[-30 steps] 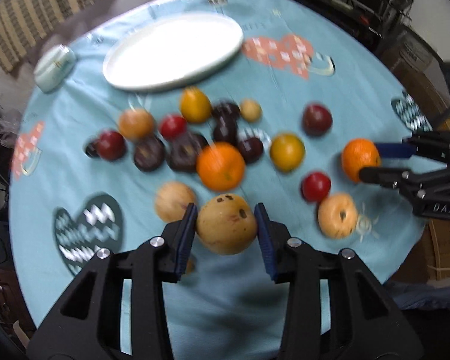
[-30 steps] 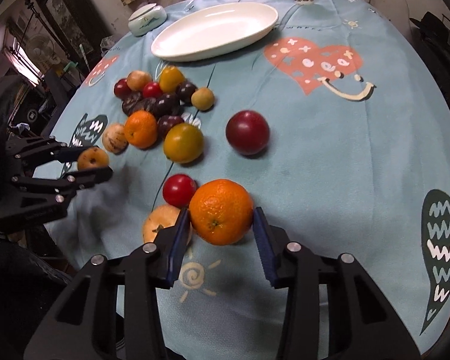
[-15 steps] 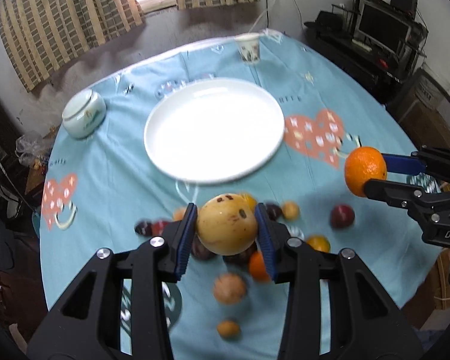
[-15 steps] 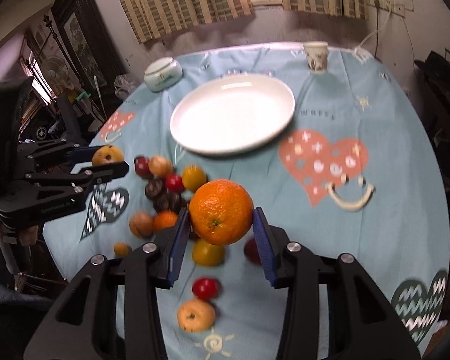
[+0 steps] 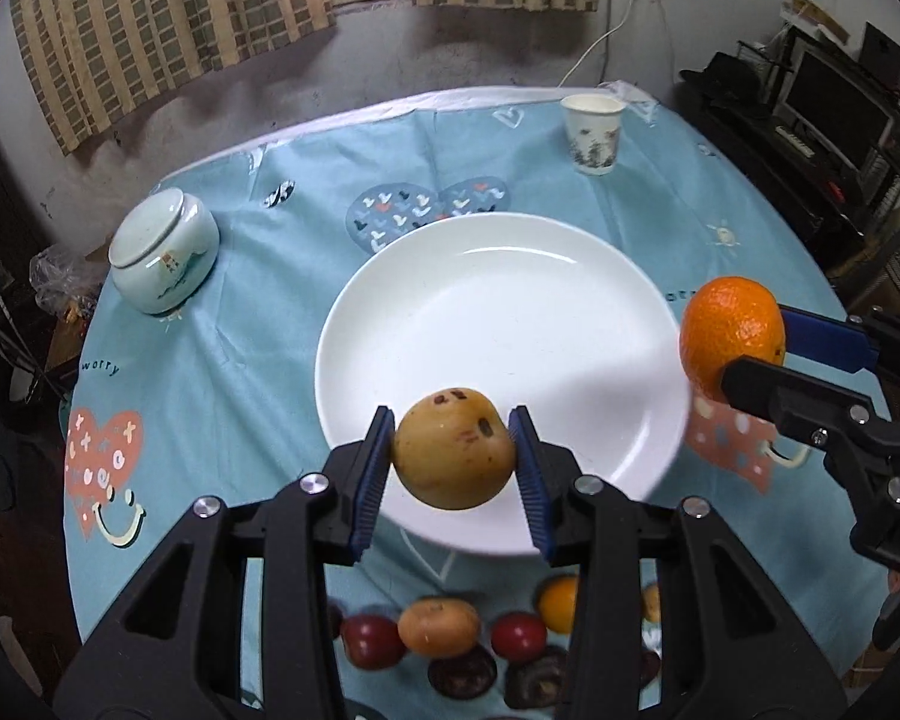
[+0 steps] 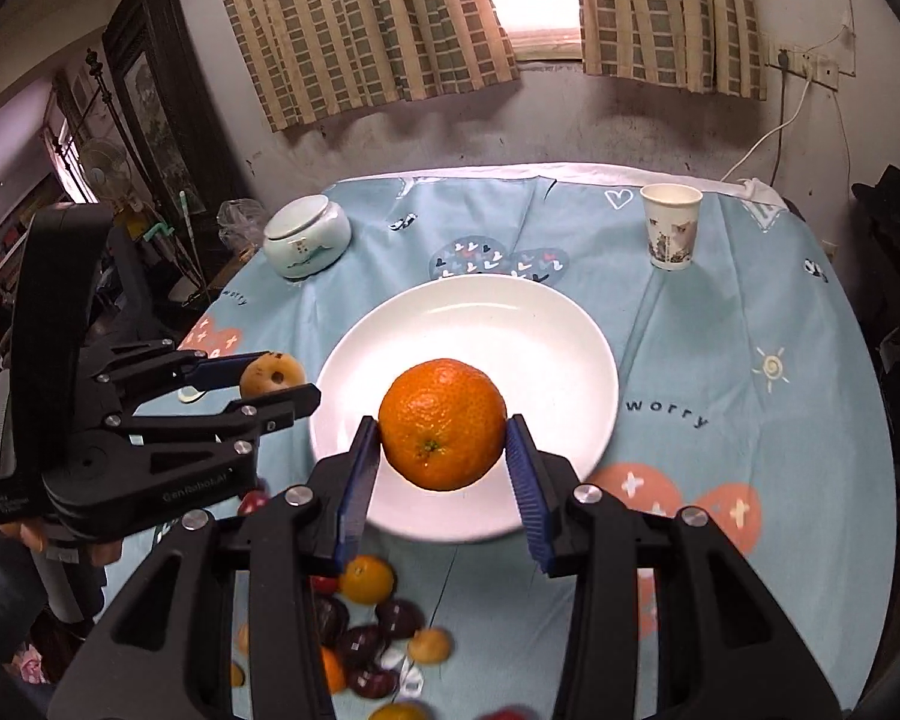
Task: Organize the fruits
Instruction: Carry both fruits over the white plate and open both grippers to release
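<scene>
While jaws clench pear (image 5: pixel 453 449) and orange (image 6: pixel 442 423), blurred fruit pile (image 5: pixel 468 642) half-hidden beneath.

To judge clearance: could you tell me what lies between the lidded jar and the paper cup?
Only bare tablecloth, in both wrist views, between jar and cup.

- My left tongs (image 5: pixel 453 461) cover the near rim of the white plate (image 5: pixel 510 300), and the yellow-brown fruit (image 5: pixel 453 449) between their pads hides a patch of it
- The loose fruits (image 5: pixel 444 630) at the bottom of my left view are blurred; my tong arms cover several, so I cannot count them
- My right tongs (image 6: pixel 443 450) hide part of the fruit pile (image 6: pixel 384 630), and the bottom edge cuts it off
- A hand (image 6: pixel 99 552) under the left tongs shows only fingertips
</scene>
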Demonstrator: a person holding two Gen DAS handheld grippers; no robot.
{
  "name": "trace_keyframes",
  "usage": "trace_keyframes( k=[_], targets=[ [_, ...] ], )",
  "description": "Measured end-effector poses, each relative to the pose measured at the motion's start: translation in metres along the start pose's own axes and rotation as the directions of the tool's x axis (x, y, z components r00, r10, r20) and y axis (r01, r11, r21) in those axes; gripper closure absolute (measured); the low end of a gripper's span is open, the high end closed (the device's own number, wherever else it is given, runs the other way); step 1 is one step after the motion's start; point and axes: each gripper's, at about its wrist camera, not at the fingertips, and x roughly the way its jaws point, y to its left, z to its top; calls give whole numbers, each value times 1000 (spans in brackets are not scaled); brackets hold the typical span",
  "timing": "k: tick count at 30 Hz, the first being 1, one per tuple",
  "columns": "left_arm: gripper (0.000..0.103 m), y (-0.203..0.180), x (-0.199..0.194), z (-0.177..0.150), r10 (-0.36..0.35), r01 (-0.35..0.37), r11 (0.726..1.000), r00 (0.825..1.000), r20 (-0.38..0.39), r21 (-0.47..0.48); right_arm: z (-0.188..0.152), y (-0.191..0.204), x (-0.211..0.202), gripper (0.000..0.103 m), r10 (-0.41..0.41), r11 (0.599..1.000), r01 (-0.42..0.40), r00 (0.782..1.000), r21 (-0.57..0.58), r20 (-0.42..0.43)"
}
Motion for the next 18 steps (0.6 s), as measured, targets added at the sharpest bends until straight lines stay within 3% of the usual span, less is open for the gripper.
trace_keyframes(
  k=[9,11,13,18],
  targets=[
    [62,17,66,8,34,-39,998,995,-95,-49,10,-14,81,60,-42,999,42,993,2,-109],
    [44,18,70,9,41,-45,998,995,-88,-46,11,-16,94,59,-54,999,54,989,-5,-134],
    [34,19,71,11,48,-51,998,996,-71,-42,14,-18,105,59,-66,998,65,984,-10,-165],
    [34,25,72,8,55,-60,996,995,-80,-61,18,-24,108,58,-76,997,75,984,-10,-161]
  ],
)
